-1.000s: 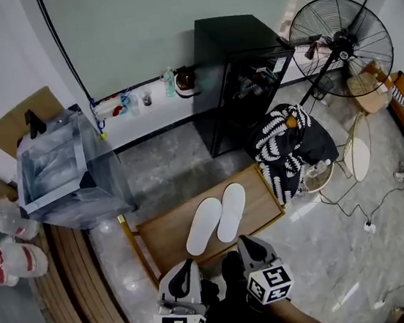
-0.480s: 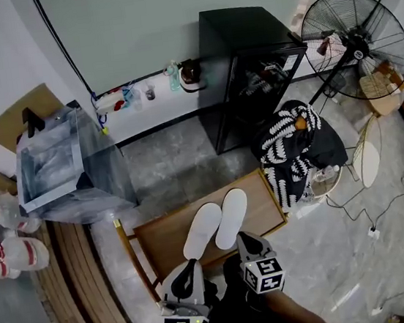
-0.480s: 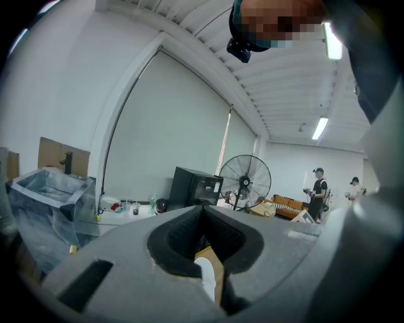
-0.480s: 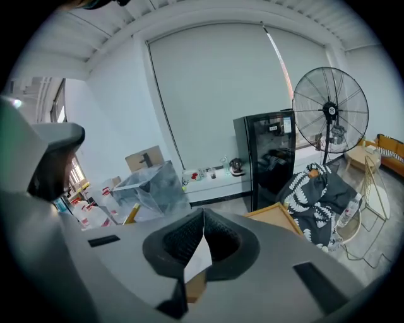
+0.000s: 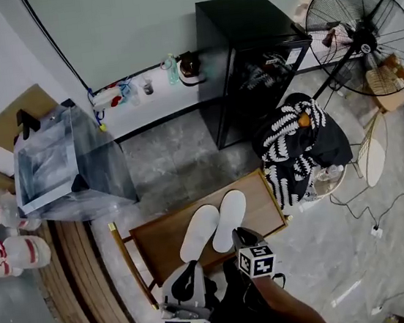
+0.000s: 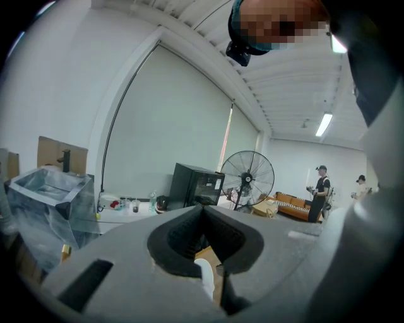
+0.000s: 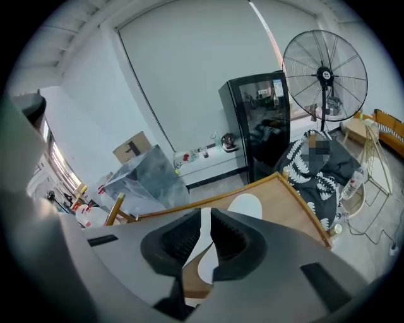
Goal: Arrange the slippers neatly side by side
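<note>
Cabinet: black cabinet (image 5: 248, 62) against the far wall, standing fan (image 5: 361, 25) to its right.
Desk: low wooden desk (image 5: 160, 238) on the grey floor, in front of the person.
Slippers: two white slippers (image 5: 214, 226) on the desk, side by side, close together, toes pointing away.
Left gripper (image 5: 189, 268): jaws together, empty, held at the desk's near edge.
Right gripper (image 5: 241, 234): jaws together, empty, just short of the slippers' heels.

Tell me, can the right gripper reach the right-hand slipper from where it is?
Probably yes: the right gripper hovers at the near end of the right-hand slipper on the wooden table, with nothing between them. Its jaws are shut, so they would need opening first.
</note>
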A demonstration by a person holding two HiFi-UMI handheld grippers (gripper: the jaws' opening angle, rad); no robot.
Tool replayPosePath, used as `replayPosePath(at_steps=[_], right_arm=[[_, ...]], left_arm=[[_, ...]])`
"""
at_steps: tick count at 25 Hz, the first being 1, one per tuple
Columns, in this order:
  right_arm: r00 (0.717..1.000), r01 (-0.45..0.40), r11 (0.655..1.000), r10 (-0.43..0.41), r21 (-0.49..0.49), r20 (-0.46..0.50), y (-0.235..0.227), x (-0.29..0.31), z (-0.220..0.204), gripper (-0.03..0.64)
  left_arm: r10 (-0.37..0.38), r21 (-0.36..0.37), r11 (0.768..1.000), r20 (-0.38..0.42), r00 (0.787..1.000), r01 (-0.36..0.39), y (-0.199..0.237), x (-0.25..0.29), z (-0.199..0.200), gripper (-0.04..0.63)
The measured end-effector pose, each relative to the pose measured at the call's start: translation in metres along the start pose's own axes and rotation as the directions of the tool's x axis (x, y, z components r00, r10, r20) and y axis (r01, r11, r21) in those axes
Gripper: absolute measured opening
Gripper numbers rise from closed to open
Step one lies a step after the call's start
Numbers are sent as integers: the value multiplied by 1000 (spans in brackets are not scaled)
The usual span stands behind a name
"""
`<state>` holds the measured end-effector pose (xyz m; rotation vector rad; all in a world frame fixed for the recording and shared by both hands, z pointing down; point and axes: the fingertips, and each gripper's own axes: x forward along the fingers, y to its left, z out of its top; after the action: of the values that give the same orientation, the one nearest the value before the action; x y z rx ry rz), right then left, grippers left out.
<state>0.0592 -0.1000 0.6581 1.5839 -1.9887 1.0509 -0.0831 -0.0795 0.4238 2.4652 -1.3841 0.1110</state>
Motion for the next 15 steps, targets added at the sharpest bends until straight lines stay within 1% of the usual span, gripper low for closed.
replayPosePath(at_steps=[4,7,9,12,15], right_arm=[[998,8,1000,-7,4,-59,-12,23,-12,22],[994,16,999,-12,34,-104,-22,42,-20,63],[991,28,999,-22,44,-129,-28,52,-25,86],[985,44,998,-35,48,-167,-36,66,-32,92],[975,66,996,-50,66,-215,-45,79,-45,100]], left_arm=[[14,-2,1000,-15,1000,-14,0,7,-4,17],[24,5,1000,-14,1000,-24,1,12,-4,17],[36,0,999,-31,999,-36,3,13,-8,17],[57,-21,998,-52,997,-58,6,17,-12,17],[63,-18,998,-58,996,-64,9,20,-12,17]])
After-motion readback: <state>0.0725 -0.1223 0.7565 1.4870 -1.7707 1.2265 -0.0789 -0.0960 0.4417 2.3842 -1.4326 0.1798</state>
